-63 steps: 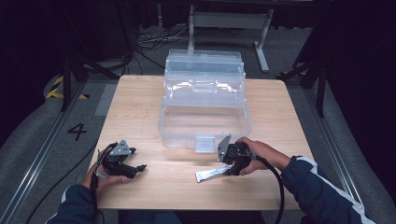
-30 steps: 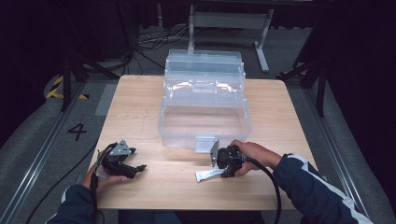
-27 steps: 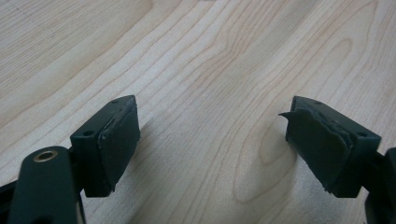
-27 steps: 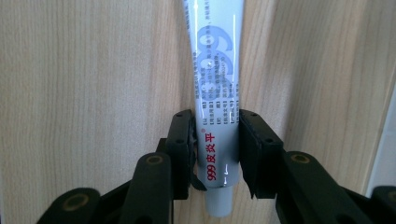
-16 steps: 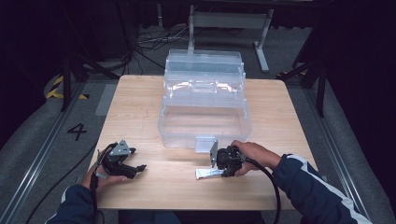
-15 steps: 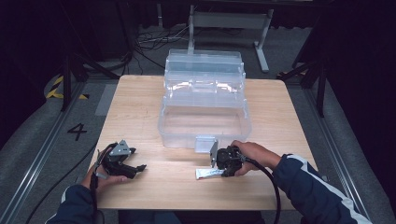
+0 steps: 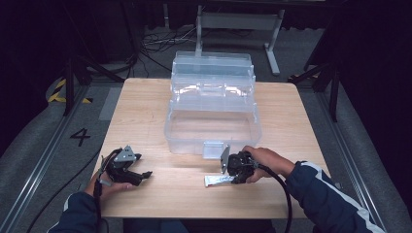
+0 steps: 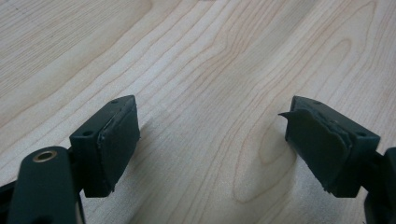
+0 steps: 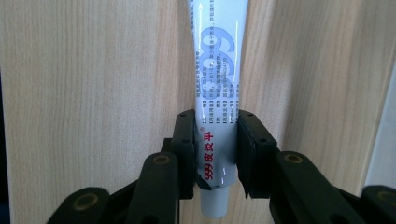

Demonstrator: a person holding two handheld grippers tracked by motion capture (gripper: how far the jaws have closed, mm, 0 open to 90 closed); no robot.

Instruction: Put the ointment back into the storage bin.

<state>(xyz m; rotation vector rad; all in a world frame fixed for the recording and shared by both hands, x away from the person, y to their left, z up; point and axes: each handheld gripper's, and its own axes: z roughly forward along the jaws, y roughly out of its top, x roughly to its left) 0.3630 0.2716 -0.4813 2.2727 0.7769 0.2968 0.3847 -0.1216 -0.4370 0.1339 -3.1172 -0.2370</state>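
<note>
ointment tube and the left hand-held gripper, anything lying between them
Nothing: in the high view, only bare wooden table separates the left hand-held gripper from the ointment tube.

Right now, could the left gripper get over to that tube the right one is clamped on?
Probably yes. The left gripper has open jaws, and only bare table lies between it and the tube, whose flat end sticks out leftward from the right gripper.

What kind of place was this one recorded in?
Probably a lab or recording studio: a lone wooden table ringed by black curtains, loose cables on grey carpet, and a floor number marking.
</note>
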